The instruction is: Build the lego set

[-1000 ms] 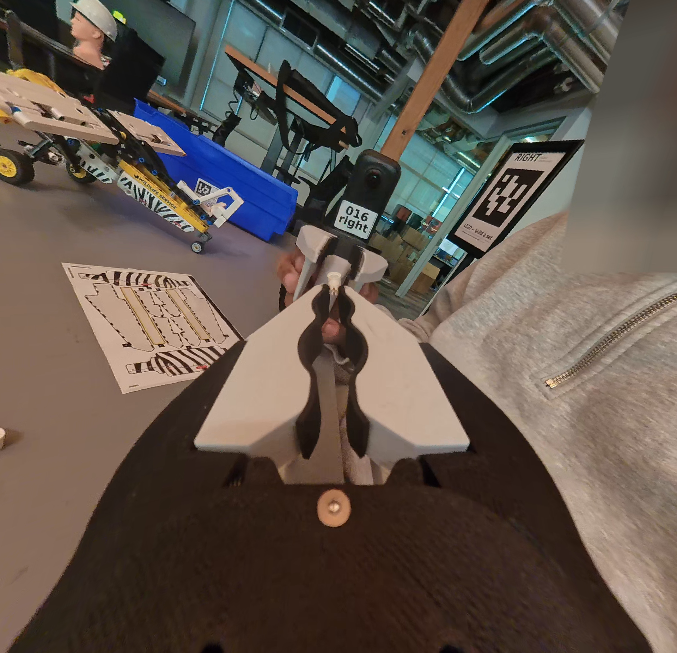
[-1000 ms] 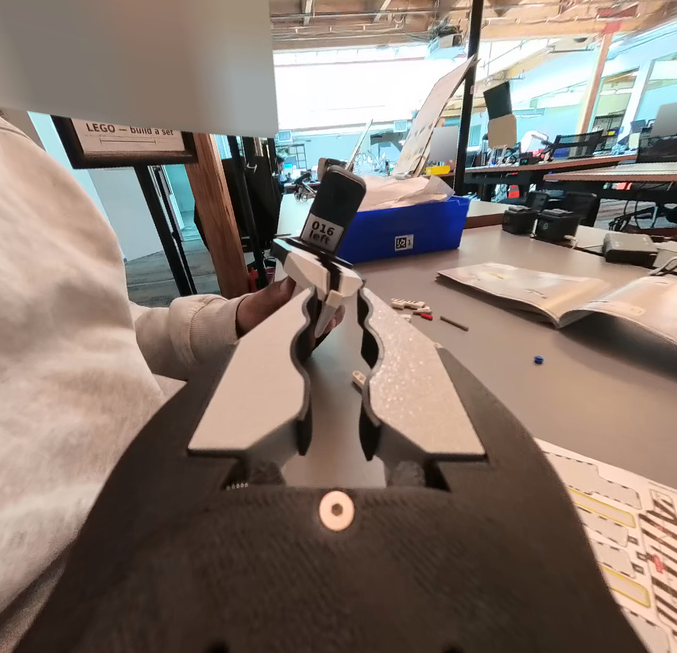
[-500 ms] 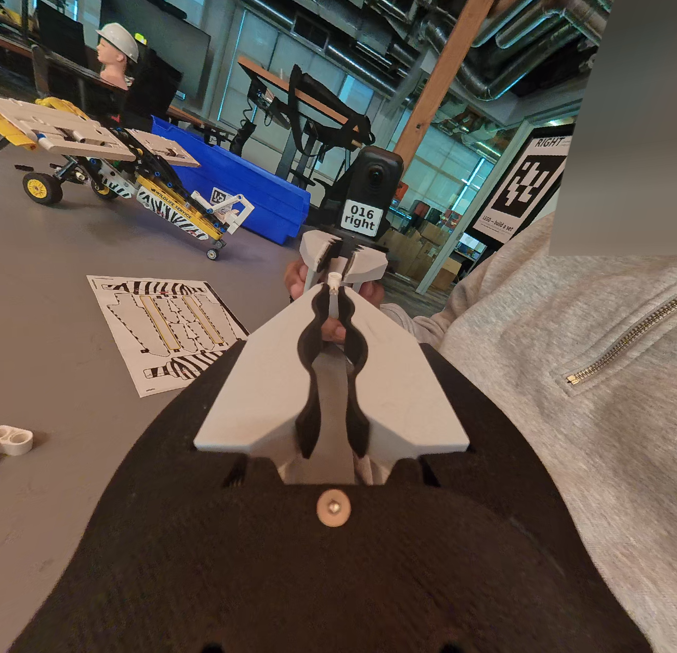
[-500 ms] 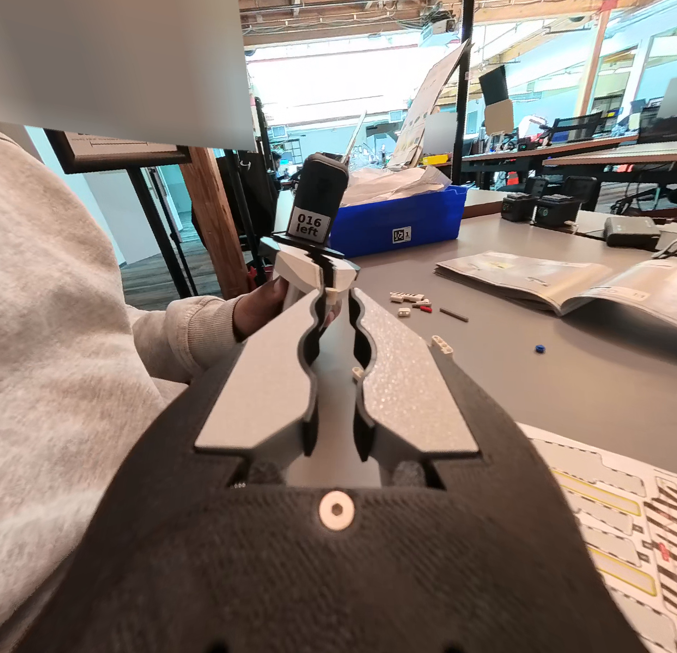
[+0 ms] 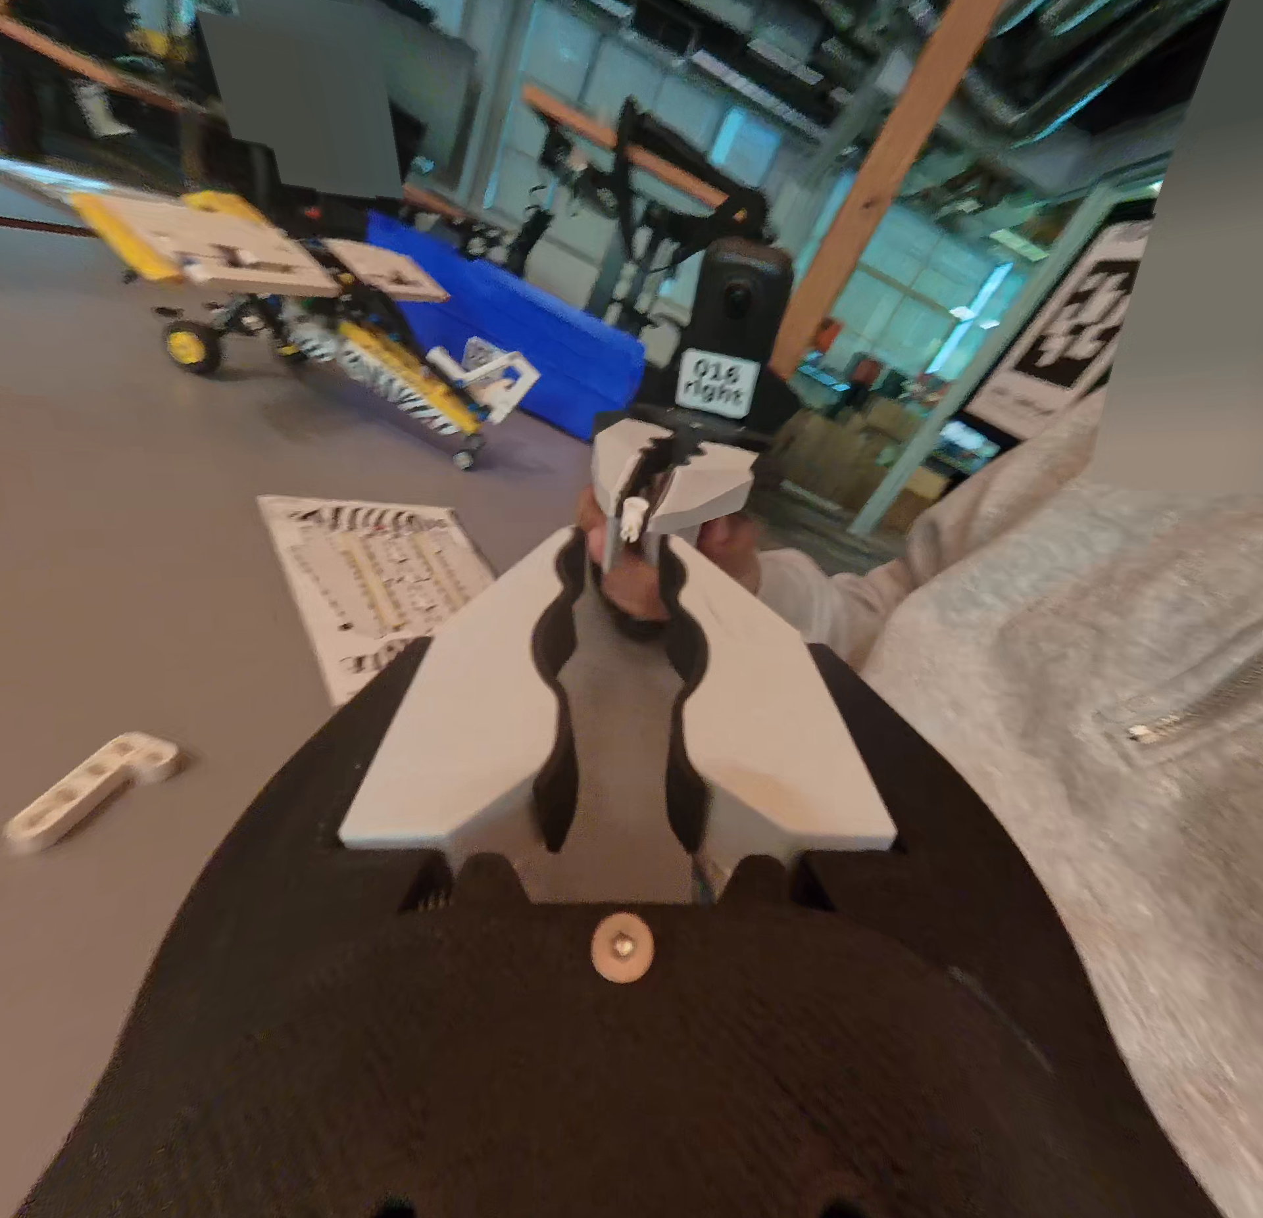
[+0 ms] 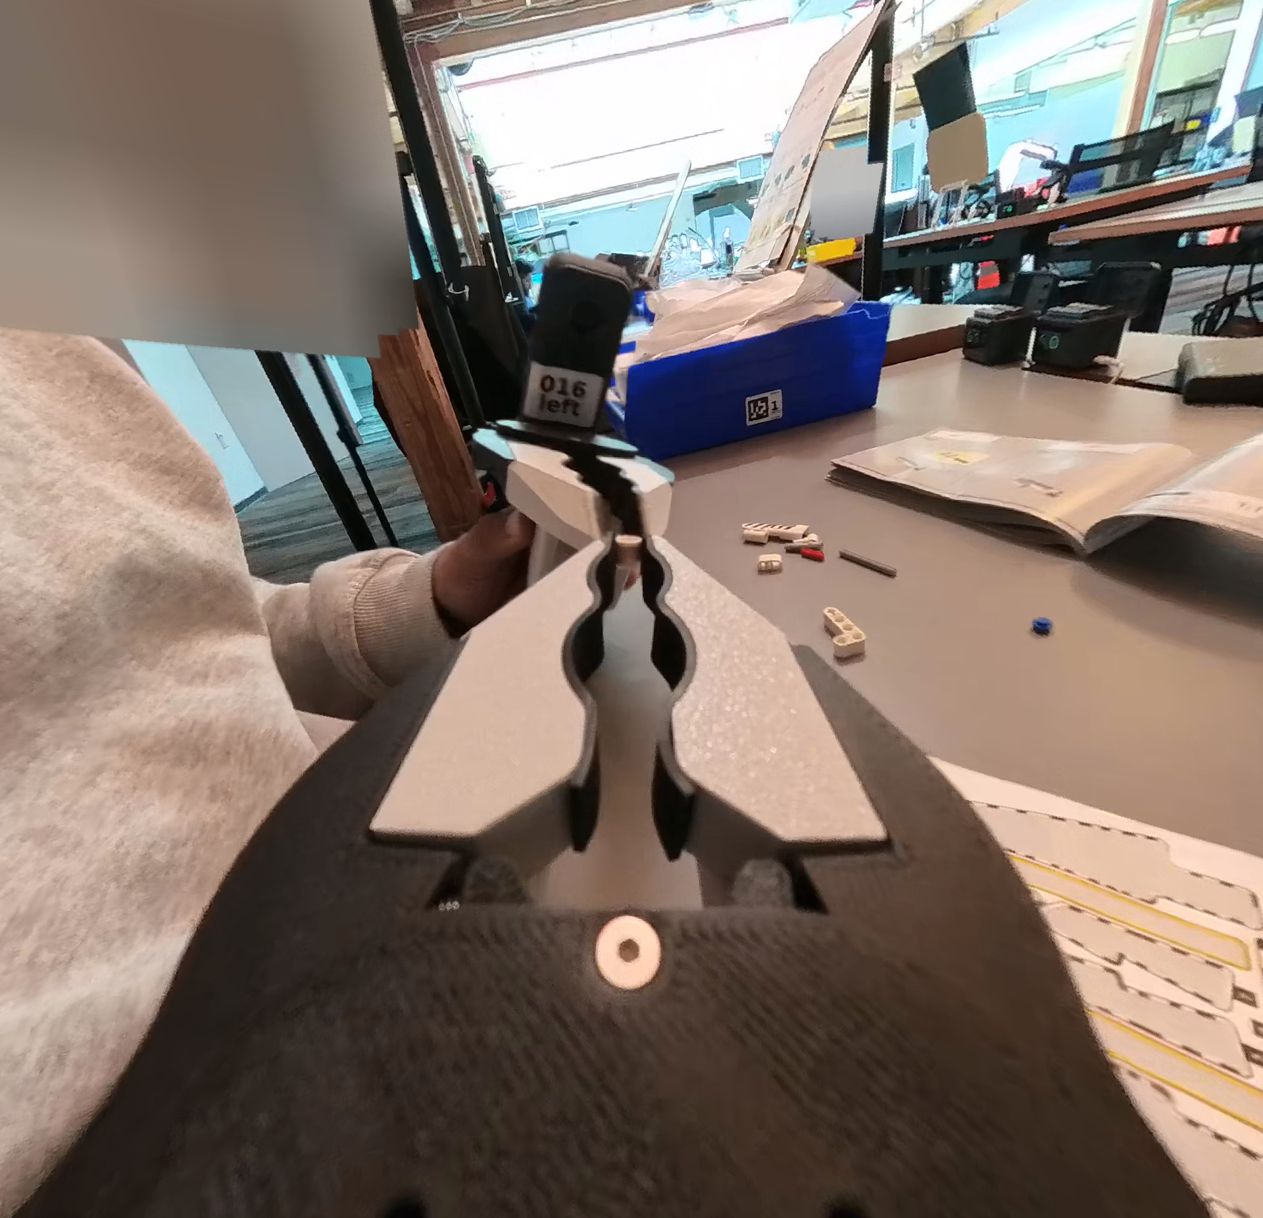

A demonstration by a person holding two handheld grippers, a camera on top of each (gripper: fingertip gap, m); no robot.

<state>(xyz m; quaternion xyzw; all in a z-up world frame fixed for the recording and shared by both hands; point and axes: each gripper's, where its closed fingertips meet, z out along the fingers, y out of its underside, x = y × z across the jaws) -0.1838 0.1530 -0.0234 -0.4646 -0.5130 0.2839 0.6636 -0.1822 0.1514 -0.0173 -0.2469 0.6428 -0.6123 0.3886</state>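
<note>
- Two grippers face each other tip to tip above the near edge of the bench (image 5: 137, 570).
- Left wrist view: the left gripper (image 5: 620, 556) has its jaws parted with nothing between them. Just past its tips, the right gripper (image 5: 639, 522) is clenched on a small white lego pin (image 5: 632, 517). A white lego beam (image 5: 92, 789) lies on the bench at the left edge of the view, with a sticker sheet (image 5: 372, 577) farther in. Toward the far side stands the part-built lego vehicle (image 5: 307, 317), in front of a blue bin (image 5: 519, 338).
- Right wrist view: the right gripper's (image 6: 627, 556) jaws grasp the white lego pin (image 6: 627, 548) at the tips, and the left gripper (image 6: 615, 502) opposite stands open. Loose lego pieces (image 6: 786, 543) lie mid-bench, an open instruction booklet (image 6: 1025, 481) towards the right edge.
</note>
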